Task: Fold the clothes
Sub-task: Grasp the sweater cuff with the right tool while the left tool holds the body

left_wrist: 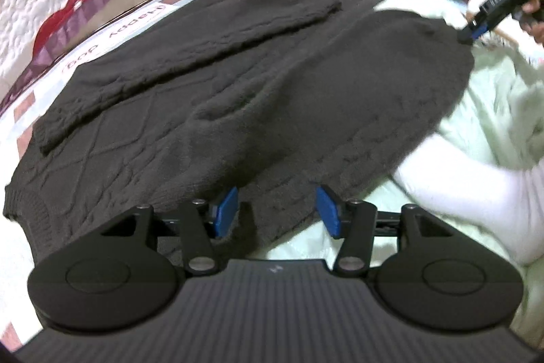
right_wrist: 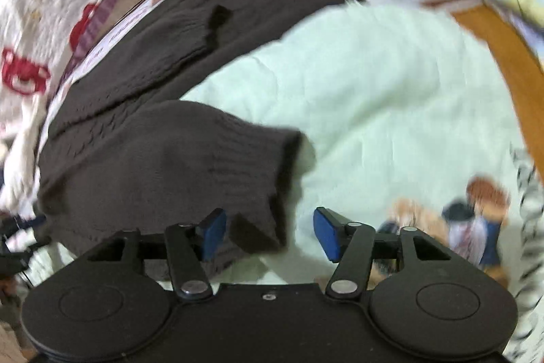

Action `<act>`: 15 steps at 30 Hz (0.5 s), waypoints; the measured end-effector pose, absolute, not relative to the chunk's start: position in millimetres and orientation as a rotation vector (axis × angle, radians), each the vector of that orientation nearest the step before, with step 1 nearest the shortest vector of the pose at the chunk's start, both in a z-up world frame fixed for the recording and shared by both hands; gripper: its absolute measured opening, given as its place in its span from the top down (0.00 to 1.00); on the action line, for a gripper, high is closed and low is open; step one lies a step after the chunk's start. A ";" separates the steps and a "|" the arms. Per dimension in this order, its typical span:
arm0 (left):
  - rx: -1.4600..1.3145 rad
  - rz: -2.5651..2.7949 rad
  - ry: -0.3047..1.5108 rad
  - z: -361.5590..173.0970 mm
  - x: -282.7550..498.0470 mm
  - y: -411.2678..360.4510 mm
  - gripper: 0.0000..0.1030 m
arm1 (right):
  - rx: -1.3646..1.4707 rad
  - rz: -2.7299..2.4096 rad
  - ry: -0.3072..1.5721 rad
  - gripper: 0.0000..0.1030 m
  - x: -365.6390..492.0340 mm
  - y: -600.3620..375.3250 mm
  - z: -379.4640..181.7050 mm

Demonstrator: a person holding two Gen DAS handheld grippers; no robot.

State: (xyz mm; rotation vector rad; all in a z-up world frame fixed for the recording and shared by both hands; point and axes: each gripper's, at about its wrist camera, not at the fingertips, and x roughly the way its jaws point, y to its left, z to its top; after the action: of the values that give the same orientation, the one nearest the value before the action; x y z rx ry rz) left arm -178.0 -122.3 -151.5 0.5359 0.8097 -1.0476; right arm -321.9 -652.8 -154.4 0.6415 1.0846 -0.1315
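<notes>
Since the sweater [left_wrist: 210, 84] lies spread on the bed with one sleeve [left_wrist: 190, 36] already laid diagonally across its left half, the step in hand looks like bringing the other side over to match. To do it well, I would keep the fold line straight along the body, carry the cloth low, and lay it flat rather than drop it, because thick cable knit bunches easily on a soft quilt [left_wrist: 503, 111].

On the left, the left gripper [left_wrist: 277, 215] hovers low over the sweater's near hem. Its blue pads stand wide apart with only cloth showing between them, so it is released and grips nothing. It points up the garment's length, roughly level with the bed.

Further right, the body's right part is humped and raised off the pale green quilt. At its far right corner the right gripper [left_wrist: 471, 34] comes in from the upper right, tilted down, tip touching the knit edge.

In its own view, the right gripper [right_wrist: 272, 232] has its pads spread apart; a ribbed cuff [right_wrist: 272, 165] hangs between them nearer the left pad, loose rather than pinched. Motion blur makes contact hard to judge. Before lifting, it should close firmly on the cuff.
</notes>
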 end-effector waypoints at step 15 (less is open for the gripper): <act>0.121 -1.027 0.766 -120.9 -154.6 -101.8 0.46 | 0.713 0.229 0.664 0.89 -276.0 -610.5 -62.1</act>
State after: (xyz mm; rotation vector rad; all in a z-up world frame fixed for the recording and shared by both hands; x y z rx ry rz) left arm -154.6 -101.8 -120.9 0.1211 0.7662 -1.0266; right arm -276.0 -610.5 -62.1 0.7131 0.6640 0.2293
